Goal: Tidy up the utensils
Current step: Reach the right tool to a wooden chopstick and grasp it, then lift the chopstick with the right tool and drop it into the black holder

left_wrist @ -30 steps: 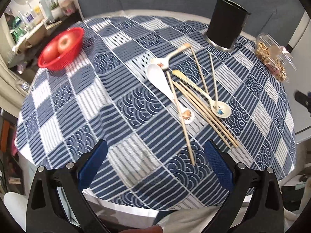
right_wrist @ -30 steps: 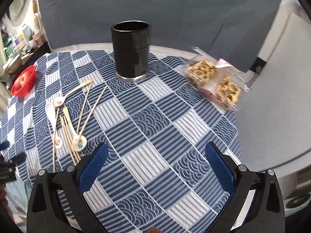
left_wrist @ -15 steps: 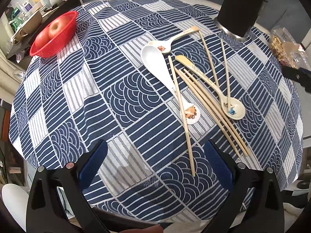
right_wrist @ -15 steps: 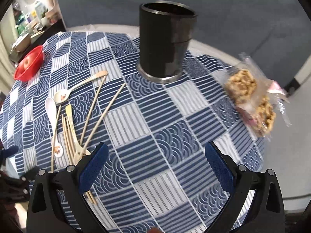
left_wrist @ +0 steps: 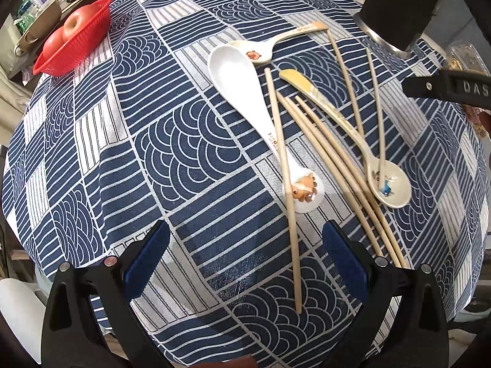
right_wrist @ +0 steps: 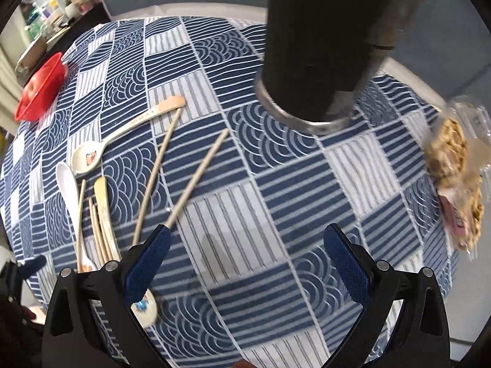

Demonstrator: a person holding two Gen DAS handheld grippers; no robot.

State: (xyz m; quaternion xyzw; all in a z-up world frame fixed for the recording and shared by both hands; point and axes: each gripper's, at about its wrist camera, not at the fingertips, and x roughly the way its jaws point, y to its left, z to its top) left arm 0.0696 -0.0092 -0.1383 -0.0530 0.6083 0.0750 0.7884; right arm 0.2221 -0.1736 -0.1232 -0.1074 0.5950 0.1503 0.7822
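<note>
Evidently nothing is gripped yet: the left gripper [left_wrist: 244,254] has its jaws spread, a chopstick [left_wrist: 284,184] lying between them on the table [left_wrist: 92,153]. The right gripper [right_wrist: 245,259], jaws likewise spread and empty, faces the black holder [right_wrist: 325,46] ahead, probably where the spoons [left_wrist: 251,92] belong.

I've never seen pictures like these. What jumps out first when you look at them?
First comes the tablecloth, a bold blue-and-white patchwork of waves and stripes, with spoons and chopsticks scattered loosely across its middle. A tall black holder stands at the far side, looming large in the right view. A red basket holding apples sits near the far left edge.
</note>
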